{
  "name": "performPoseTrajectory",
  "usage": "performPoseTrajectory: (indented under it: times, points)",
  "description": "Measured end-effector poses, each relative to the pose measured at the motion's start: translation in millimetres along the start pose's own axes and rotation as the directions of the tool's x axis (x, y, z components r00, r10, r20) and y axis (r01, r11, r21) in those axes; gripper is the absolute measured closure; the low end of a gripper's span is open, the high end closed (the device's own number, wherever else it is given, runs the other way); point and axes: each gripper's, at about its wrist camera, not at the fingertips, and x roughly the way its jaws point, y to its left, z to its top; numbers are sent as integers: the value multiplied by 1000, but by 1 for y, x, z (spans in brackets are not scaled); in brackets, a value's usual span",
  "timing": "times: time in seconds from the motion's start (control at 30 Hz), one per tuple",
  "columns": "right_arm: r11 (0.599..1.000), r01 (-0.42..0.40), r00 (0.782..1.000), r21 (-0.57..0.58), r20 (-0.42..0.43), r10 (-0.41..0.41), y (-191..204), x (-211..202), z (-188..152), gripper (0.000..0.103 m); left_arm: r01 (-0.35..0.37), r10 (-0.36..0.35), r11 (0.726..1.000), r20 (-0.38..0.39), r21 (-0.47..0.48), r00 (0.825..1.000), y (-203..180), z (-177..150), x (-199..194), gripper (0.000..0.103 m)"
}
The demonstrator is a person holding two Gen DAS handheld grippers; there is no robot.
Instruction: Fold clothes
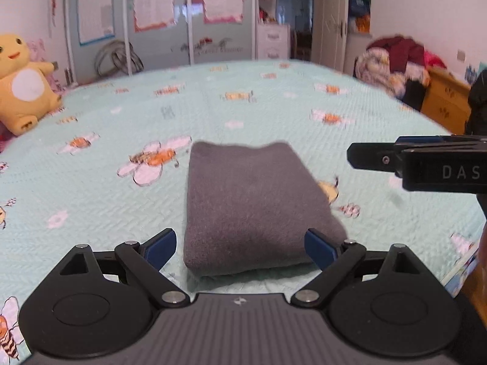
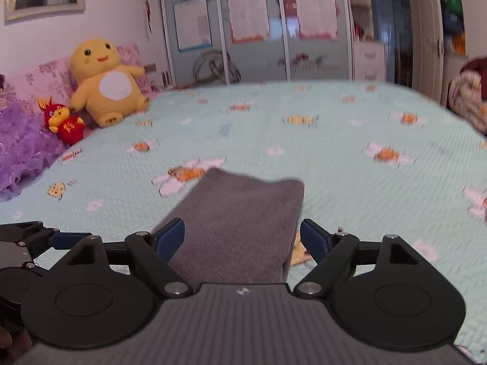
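A grey garment (image 1: 252, 203), folded into a thick rectangle, lies flat on the light green bedspread (image 1: 121, 206). My left gripper (image 1: 242, 248) hovers above its near end, open, the blue pads apart and off the cloth. In the right wrist view the same grey garment (image 2: 240, 228) lies under my right gripper (image 2: 242, 238), which is also open with nothing pinched. The right gripper's black finger (image 1: 374, 156) juts in from the right edge of the left wrist view. Part of the left gripper (image 2: 36, 237) shows at the left edge of the right wrist view.
A big yellow plush toy (image 2: 106, 82) and a small red one (image 2: 65, 121) sit at the bed's far left by purple frilly fabric (image 2: 21, 149). A heap of clothes (image 1: 395, 64) lies on a wooden unit (image 1: 444, 103) at the right. Wardrobe doors (image 2: 255, 30) stand behind.
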Motion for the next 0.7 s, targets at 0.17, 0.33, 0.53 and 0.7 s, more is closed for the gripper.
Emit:
performPoseTrajectory:
  times: [0.17, 0.33, 0.53, 0.7]
  points:
    - [1000, 10, 987, -29, 161, -5, 9, -48, 19, 20, -39, 41, 999, 146, -19, 988, -1, 12, -41, 3]
    - [999, -9, 958, -52, 286, 23, 19, -84, 36, 17, -81, 90, 996, 284, -45, 955, -2, 22, -77, 0]
    - [996, -28, 943, -88, 328, 55, 33, -104, 36, 14, -93, 111, 993, 318, -72, 941, -5, 24, -94, 0]
    - [993, -25, 940, -116, 334, 62, 42, -114, 27, 12, -79, 103, 992, 296, -95, 950, -5, 20, -95, 0]
